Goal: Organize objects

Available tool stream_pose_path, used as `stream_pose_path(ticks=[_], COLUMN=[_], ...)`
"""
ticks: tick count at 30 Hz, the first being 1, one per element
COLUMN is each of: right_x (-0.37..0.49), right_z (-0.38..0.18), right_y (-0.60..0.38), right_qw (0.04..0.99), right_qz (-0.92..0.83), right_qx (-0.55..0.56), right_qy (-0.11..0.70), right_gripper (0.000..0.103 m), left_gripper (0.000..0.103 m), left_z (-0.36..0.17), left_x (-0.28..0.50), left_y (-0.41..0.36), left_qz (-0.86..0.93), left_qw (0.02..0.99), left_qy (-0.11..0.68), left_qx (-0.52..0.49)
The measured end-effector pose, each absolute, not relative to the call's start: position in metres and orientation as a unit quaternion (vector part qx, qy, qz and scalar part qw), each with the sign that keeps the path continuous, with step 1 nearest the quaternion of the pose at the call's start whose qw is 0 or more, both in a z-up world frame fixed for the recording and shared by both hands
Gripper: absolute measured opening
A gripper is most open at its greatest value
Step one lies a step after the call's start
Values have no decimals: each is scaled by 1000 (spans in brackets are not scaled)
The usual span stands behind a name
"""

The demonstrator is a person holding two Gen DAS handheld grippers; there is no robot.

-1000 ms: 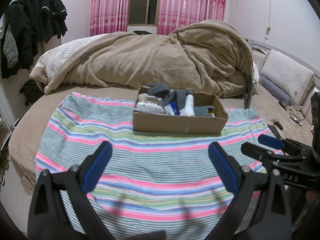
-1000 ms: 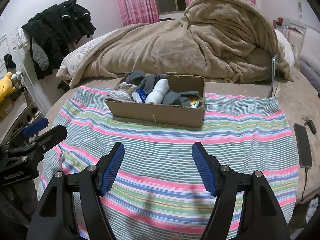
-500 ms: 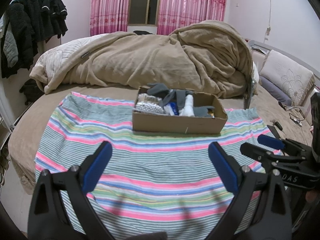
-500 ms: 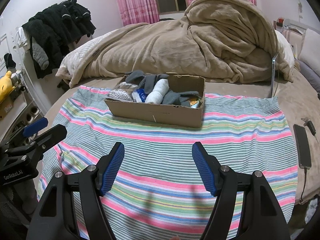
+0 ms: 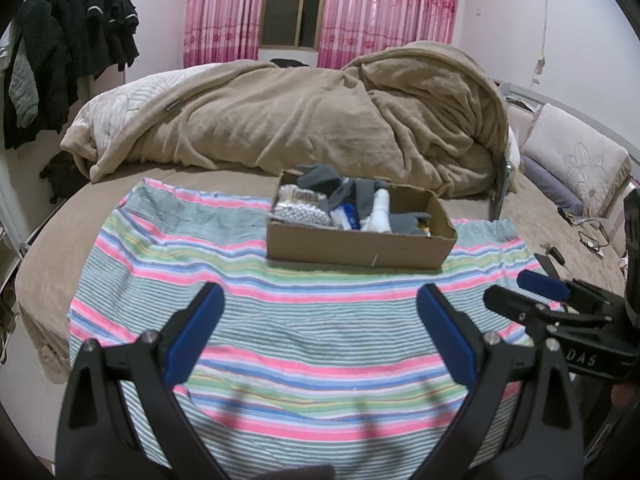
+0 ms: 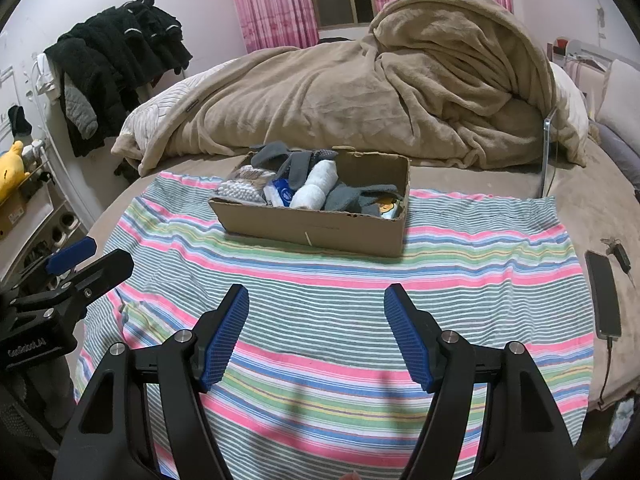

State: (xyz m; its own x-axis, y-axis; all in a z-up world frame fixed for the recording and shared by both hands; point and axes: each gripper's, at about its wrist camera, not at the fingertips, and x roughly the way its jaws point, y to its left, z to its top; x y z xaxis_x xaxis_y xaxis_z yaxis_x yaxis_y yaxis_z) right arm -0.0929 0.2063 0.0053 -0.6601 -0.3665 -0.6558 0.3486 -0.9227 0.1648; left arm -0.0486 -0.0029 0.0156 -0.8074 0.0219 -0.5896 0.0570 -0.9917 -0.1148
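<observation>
A cardboard box (image 5: pixel 360 246) (image 6: pixel 316 230) stands on a striped cloth (image 5: pixel 312 320) (image 6: pixel 460 280) on the bed. It holds grey socks (image 6: pixel 296 164), a white roll (image 6: pixel 316 184), a blue packet (image 6: pixel 282 194) and a beaded bundle (image 5: pixel 298 212). My left gripper (image 5: pixel 320 332) is open and empty, above the cloth well short of the box. My right gripper (image 6: pixel 318 336) is open and empty, also short of the box. Each gripper shows at the edge of the other's view.
A heaped tan blanket (image 5: pixel 320 120) lies behind the box. A phone (image 6: pixel 604 296) with a cable lies on the bed to the right. Dark clothes (image 6: pixel 116 60) hang at the left wall. Pillows (image 5: pixel 576 160) lie at the far right.
</observation>
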Motion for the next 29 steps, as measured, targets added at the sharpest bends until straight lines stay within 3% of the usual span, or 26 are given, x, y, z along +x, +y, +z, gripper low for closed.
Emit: stream_pose_path(ticks=[29], right_x=[-93], right_z=[9], right_y=[205], right_qw=[196], right_qz=[-911], right_qx=[362], right_qy=[-10], right_gripper=[73], left_gripper=[98], left_z=[16], left_x=[-48], left_y=[-2], left_qz=[-949], left_qw=[9], left_qy=[67], left_qx=[307])
